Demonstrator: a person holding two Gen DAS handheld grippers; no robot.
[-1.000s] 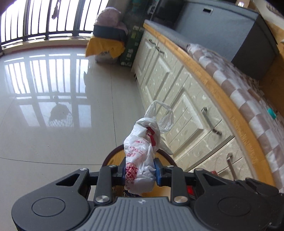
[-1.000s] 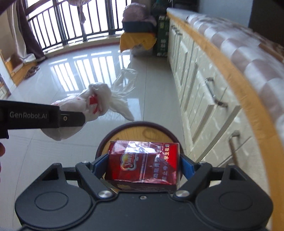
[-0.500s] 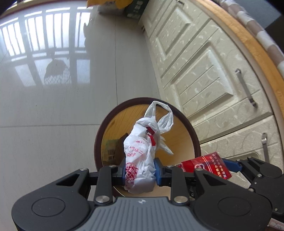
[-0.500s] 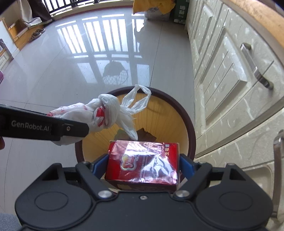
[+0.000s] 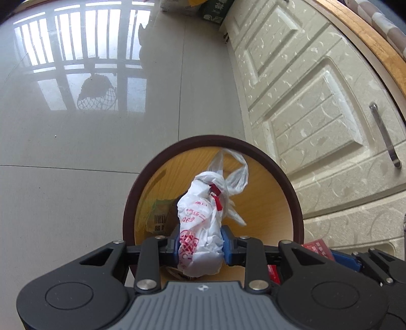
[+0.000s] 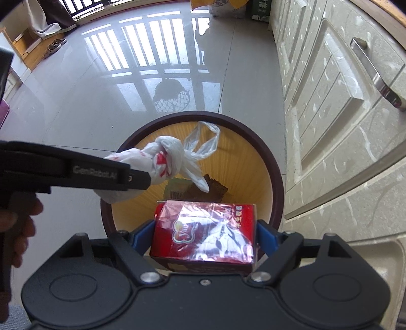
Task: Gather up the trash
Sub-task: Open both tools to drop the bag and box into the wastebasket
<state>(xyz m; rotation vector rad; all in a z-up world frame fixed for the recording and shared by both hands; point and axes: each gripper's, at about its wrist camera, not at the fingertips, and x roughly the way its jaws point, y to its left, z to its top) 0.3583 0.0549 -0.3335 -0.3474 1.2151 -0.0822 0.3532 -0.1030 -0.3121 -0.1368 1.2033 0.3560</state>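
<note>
My left gripper [image 5: 200, 245] is shut on a knotted white plastic bag with red print [image 5: 203, 218] and holds it over the round bin [image 5: 295, 208] with a dark brown rim and yellow inside. The bag also shows in the right wrist view [image 6: 162, 162], over the bin [image 6: 275, 177]. My right gripper [image 6: 205, 233] is shut on a red snack box [image 6: 205, 231] above the bin's near edge; its corner shows in the left wrist view [image 5: 318, 250]. Some wrappers [image 6: 195, 190] lie at the bin's bottom.
Cream cabinets with metal handles [image 6: 375, 76] run along the right, close to the bin. A glossy tiled floor [image 5: 76, 152] spreads to the left and ahead. Bags and a yellow cloth [image 6: 223, 5] sit far off by the balcony railing.
Both grippers have tilted down and moved forward over the bin. The bag and the box now hang above the bin's opening. Both grips are unchanged.
</note>
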